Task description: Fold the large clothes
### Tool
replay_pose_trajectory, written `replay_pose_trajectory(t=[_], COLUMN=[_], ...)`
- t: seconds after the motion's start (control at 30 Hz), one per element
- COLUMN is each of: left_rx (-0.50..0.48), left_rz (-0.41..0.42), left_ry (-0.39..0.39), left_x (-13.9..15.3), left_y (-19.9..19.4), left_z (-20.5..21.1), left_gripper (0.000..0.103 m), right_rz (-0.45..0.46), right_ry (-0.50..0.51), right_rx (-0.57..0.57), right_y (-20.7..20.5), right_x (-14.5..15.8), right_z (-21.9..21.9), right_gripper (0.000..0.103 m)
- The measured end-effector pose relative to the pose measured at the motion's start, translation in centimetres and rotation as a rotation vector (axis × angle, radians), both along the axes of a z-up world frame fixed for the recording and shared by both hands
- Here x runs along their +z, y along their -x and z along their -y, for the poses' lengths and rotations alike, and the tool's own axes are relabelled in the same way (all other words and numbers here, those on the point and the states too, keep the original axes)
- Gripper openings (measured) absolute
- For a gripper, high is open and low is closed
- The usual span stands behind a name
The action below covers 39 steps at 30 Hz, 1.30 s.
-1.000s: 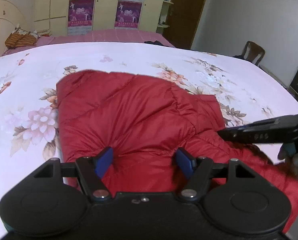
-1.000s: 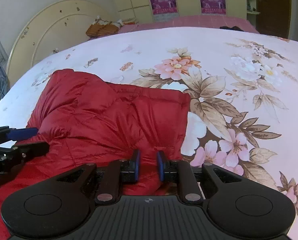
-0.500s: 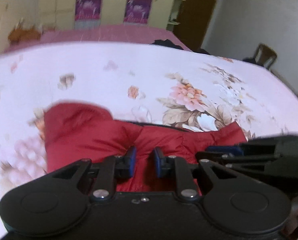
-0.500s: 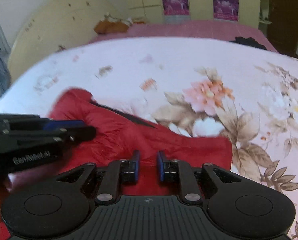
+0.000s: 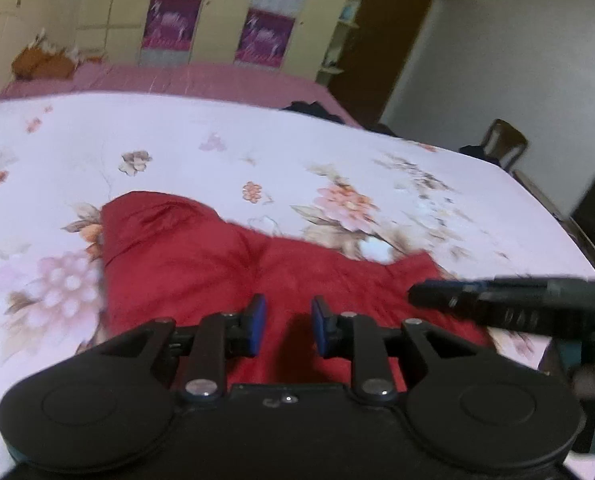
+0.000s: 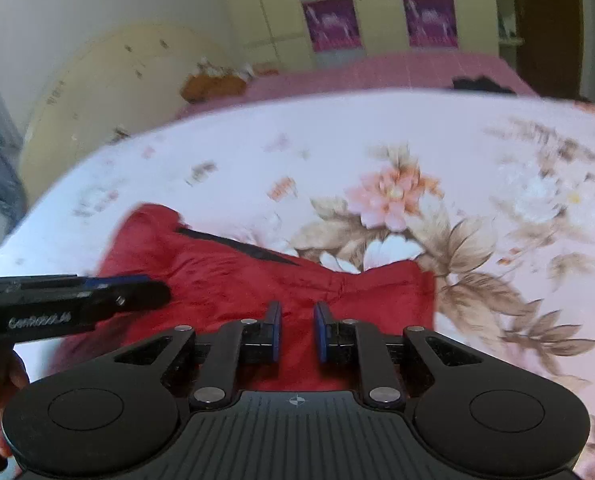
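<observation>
Nearest in the left wrist view, left gripper [image 5: 285, 326] with a narrow gap between its blue pads, red cloth showing through the gap but not clearly pinched; whether any fabric is held, impossible to tell. Right gripper [image 6: 296, 330] likewise narrowly parted over the near edge of the red jacket [image 6: 265, 280], grip equally unclear. Just beyond, jacket lying bunched on the flowered bedsheet [image 5: 257, 152], near the front edge of the bed, a dark strip along its far edge. Judged midway through a fold: best to pinch the near hem firmly at two well-spaced spots, lift together, carry evenly toward the far edge, keep the puffy layers from sliding. Faint white lettering on the left gripper's side, too blurred to read. Far off, purple posters [image 5: 169, 24] on yellow cupboard doors, writing illegible
</observation>
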<state>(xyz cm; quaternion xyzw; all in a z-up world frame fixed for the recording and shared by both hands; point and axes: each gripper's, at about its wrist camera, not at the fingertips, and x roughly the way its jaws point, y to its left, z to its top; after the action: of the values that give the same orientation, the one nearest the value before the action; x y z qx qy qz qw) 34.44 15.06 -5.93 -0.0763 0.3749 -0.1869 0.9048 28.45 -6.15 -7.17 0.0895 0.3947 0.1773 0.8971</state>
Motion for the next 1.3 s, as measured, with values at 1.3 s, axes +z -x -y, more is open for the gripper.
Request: replay_pose_trajectory(t=[1.3], left_rx=[0.095], left_rz=[0.061], left_ry=[-0.070], left_x=[-1.1], left_y=[20.1], left_z=[0.5], left_gripper=[0.025], right_rz=[-0.008], right_ry=[0.041], right_rx=[0.164], right_y=[17.7], right_x=[-0.9], right_z=[-0.8], right_gripper=[0.017])
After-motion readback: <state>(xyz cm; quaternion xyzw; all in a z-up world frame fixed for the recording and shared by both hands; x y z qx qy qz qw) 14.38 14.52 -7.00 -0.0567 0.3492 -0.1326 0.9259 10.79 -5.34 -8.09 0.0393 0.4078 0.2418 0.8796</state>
